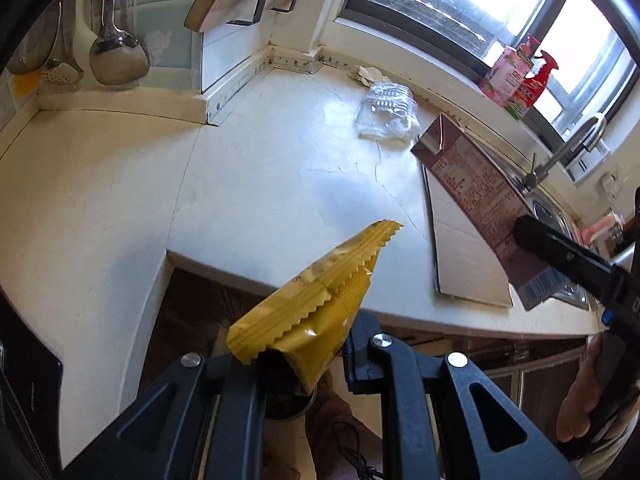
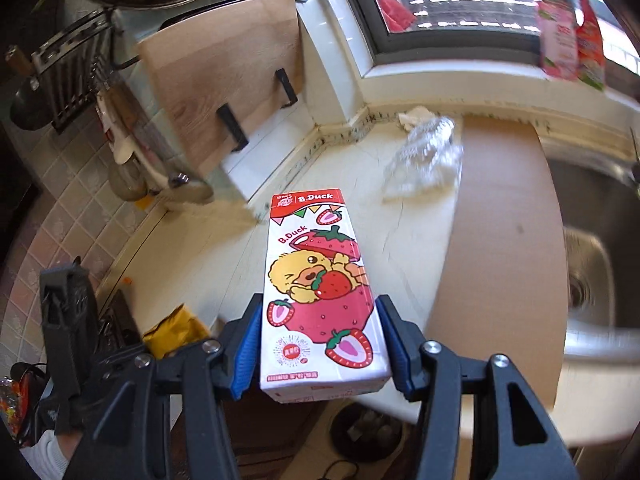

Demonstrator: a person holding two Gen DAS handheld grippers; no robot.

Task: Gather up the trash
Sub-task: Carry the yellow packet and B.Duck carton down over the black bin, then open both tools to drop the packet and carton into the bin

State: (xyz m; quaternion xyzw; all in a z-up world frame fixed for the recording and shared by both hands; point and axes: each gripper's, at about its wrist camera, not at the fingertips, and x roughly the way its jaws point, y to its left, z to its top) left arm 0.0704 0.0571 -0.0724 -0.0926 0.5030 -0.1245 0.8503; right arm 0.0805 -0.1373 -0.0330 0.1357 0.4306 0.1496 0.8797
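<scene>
A yellow foil wrapper [image 1: 320,300] with zigzag edges sticks up out of my left gripper [image 1: 308,356], which is shut on its lower end over the counter's front edge. A pink strawberry milk carton [image 2: 320,280] sits lengthwise in my right gripper [image 2: 320,344], both blue pads [image 2: 248,344] pressed on its sides. In the left wrist view the same carton [image 1: 476,196] hangs above the counter at the right. A clear plastic bag [image 1: 386,110] and a crumpled white paper [image 1: 366,74] lie at the back of the white counter [image 1: 260,160].
A flat cardboard sheet [image 2: 504,240] lies beside the steel sink [image 2: 592,248] with its tap [image 1: 568,148]. Bottles [image 1: 516,76] stand on the windowsill. A wooden cutting board [image 2: 224,92] and ladles [image 1: 116,52] hang at the back left. A dark round container [image 2: 364,428] sits on the floor below the counter edge.
</scene>
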